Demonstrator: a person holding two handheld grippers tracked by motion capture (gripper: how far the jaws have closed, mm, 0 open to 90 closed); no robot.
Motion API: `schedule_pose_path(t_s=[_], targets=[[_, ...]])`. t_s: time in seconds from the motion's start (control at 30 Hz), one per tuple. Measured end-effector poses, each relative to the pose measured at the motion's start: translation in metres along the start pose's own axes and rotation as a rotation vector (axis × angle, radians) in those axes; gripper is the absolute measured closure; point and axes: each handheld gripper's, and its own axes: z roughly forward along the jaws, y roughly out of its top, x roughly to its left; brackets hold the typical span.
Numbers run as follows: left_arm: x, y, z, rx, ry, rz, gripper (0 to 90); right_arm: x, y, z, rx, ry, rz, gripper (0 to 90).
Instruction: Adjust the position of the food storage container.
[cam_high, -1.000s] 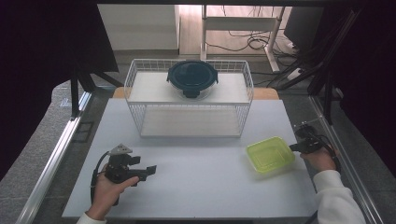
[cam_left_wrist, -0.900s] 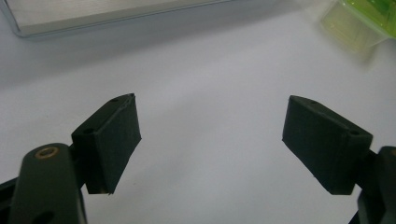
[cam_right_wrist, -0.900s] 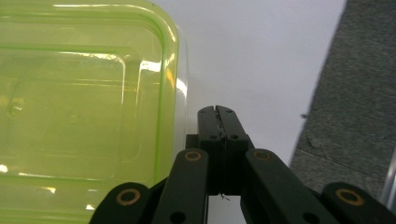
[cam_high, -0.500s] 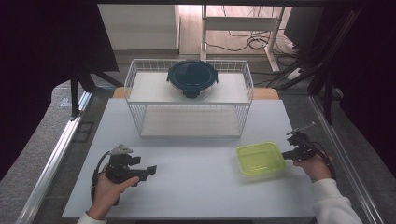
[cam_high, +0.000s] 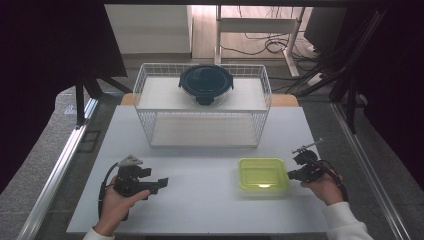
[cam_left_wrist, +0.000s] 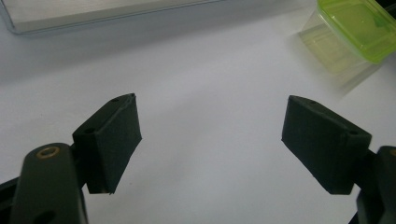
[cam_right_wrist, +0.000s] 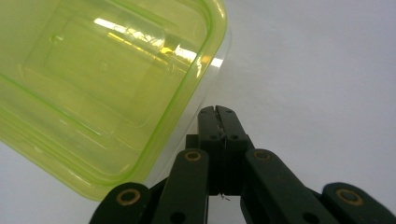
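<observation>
**Closed right gripper against green-lidded container; left gripper spread and idle**

A white table (cam_high: 200, 200) stands on a grey floor, with dark surroundings on both sides and cables on the floor beyond the far edge. At the far side of the table sits a white wire basket (cam_high: 145, 100). Inside it, on its raised shelf, lies a round dark-blue lidded container (cam_high: 205, 84).

The green-lidded container (cam_high: 263, 174) is a rectangular clear box with a translucent yellow-green lid. It rests flat on the table in the near right part, in front of the basket's right end and well apart from it. In the left gripper view it appears at the upper right (cam_left_wrist: 362, 28), clear of the jaws.

Right gripper (cam_high: 295, 174): held in the person's right hand (cam_high: 322, 187) just to the right of the container. Its jaws are pressed together with nothing between them; in the right gripper view (cam_right_wrist: 217, 111) the tips meet along a thin seam. The closed tip stands at the container's clear side wall, just below the lid's rim (cam_right_wrist: 187, 93); whether it actually touches cannot be told.

Left gripper (cam_high: 160, 182): held in the person's left hand (cam_high: 115, 207) over the near left part of the table, pointing right toward the container and well apart from it. Its jaws stand spread wide, with only bare table between the pads (cam_left_wrist: 116, 135)
</observation>
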Motion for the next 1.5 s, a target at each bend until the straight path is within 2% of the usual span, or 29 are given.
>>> schedule_pose_path(t_s=[0.3,0.63,0.97,1.33,1.5], targets=[[-0.001,0.000,0.002,0.006,-0.002,0.003,18.9,0.024,0.005,0.007,-0.008,0.036,-0.041,89.3],[0.001,0.000,0.000,-0.003,-0.002,-0.006,18.9,0.052,0.021,0.018,-0.030,0.078,-0.091,89.3],[0.004,0.000,-0.001,-0.008,0.000,-0.015,19.0,0.076,0.035,0.031,-0.025,0.109,-0.134,89.3],[0.004,0.000,-0.001,-0.007,-0.002,-0.017,19.0,0.097,0.052,0.043,-0.059,0.127,-0.167,89.3],[0.007,-0.001,0.001,0.001,0.000,-0.022,19.0,0.110,0.059,0.048,-0.064,0.150,-0.183,89.3]])
